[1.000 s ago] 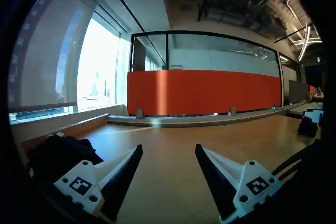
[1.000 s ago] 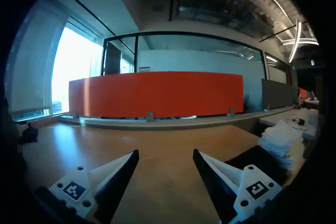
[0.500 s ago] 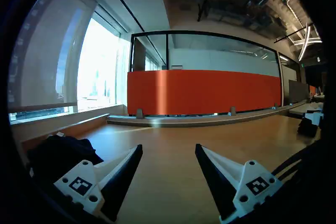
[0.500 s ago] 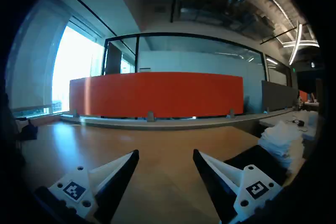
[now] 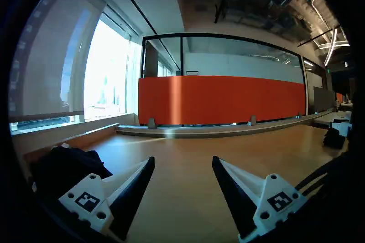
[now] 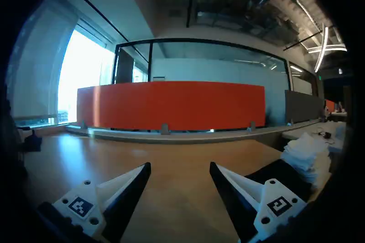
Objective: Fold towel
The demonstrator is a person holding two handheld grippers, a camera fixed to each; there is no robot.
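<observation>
left claw (image 5: 183, 158) agape, empty, black bundle (image 5: 68, 166) at its left | right claw (image 6: 179, 164) agape, empty, white towel stack (image 6: 308, 155) at its right | wooden bench (image 5: 182, 209) below

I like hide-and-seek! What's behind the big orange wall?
Behind the orange wall a black-framed glass partition rises, with a pale wall beyond it. Anything lower down is covered by the orange wall.
</observation>
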